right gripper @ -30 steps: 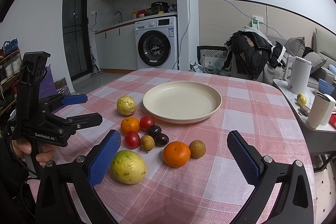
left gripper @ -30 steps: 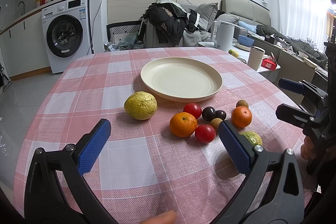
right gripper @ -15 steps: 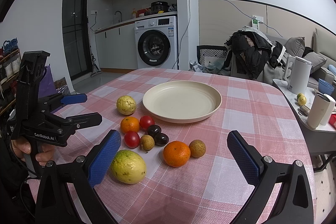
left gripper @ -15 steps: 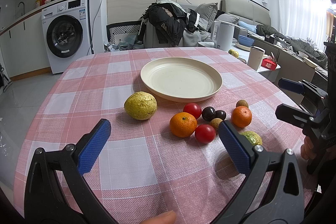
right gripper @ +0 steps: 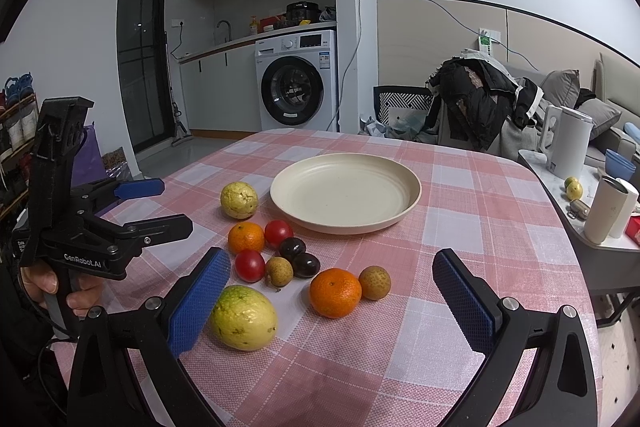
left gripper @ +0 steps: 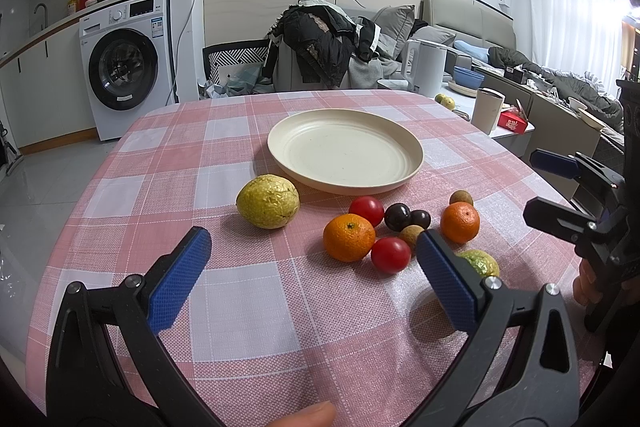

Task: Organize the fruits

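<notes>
An empty cream plate [left gripper: 345,151] [right gripper: 345,190] sits mid-table on the pink checked cloth. In front of it lie a wrinkled yellow fruit [left gripper: 267,201] [right gripper: 239,199], two oranges [left gripper: 349,237] [right gripper: 335,292], two red tomatoes [left gripper: 390,255] [right gripper: 249,265], two dark plums [right gripper: 299,256], two small brown longans [right gripper: 375,282] and a yellow-green fruit [right gripper: 243,317] [left gripper: 480,262]. My left gripper [left gripper: 314,275] hovers open before the fruit, holding nothing. My right gripper [right gripper: 332,301] is open too, its left pad beside the yellow-green fruit.
The round table [left gripper: 240,291] drops off at its near and side edges. A side counter [right gripper: 600,227] to the right carries a kettle, cups and a small fruit. A clothes-covered chair [left gripper: 316,55] and a washing machine [left gripper: 124,63] stand behind.
</notes>
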A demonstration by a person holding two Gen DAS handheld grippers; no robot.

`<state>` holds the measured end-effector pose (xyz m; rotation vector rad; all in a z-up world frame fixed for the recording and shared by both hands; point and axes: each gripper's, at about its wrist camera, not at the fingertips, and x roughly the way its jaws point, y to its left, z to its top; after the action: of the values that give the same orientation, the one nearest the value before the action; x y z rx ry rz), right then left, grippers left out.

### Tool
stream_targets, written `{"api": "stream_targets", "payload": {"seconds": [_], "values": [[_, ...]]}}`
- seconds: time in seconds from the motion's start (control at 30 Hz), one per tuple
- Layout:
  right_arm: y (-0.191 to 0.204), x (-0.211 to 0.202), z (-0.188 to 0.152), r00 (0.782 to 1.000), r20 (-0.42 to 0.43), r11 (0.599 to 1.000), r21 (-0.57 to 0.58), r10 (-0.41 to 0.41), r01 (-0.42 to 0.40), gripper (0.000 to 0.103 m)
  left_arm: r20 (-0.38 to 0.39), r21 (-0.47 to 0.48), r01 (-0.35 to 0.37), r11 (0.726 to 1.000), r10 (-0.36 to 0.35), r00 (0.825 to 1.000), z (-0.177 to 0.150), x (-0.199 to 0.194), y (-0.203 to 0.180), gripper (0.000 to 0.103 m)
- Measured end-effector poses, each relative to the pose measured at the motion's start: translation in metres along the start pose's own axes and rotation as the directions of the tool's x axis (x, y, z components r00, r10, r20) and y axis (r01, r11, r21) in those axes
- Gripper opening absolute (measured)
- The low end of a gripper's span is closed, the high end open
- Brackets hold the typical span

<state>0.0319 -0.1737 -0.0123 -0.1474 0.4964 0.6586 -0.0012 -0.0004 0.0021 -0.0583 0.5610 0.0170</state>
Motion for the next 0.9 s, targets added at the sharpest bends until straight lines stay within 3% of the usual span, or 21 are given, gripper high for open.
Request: {"api": "stream_targets", "payload": {"seconds": [0.27,0.4,0.67,0.9], "values": [[-0.009,0.004,0.000,0.999,-0.025,0.999,0.042,-0.031,0.032,0.103,-0.006,0.004,0.000,1.000,0.000,1.000,0.001,-0.003,0.000,0.102],[-0.010,0.016,0.002,0.992,-0.121,0.998,0.040,-0.040,0.045,0.103,-0.019,0.003,0.013,1.000,-0.013,1.000,0.000,0.000,0.001,0.102],[0.001,0.027,-0.001,0.969,-0.242,0.998,0.033,0.051,-0.045,0.103,-0.042,-0.003,0.019,1.000,-0.019,0.999,0.002,0.004,0.005,0.102],[0.018,0.037,-0.010,0.932,-0.324,0.986,0.048,0.164,-0.157,0.099,-0.063,0.011,0.025,1.000,-0.024,0.998,0.000,0.007,0.003,0.102]]}}
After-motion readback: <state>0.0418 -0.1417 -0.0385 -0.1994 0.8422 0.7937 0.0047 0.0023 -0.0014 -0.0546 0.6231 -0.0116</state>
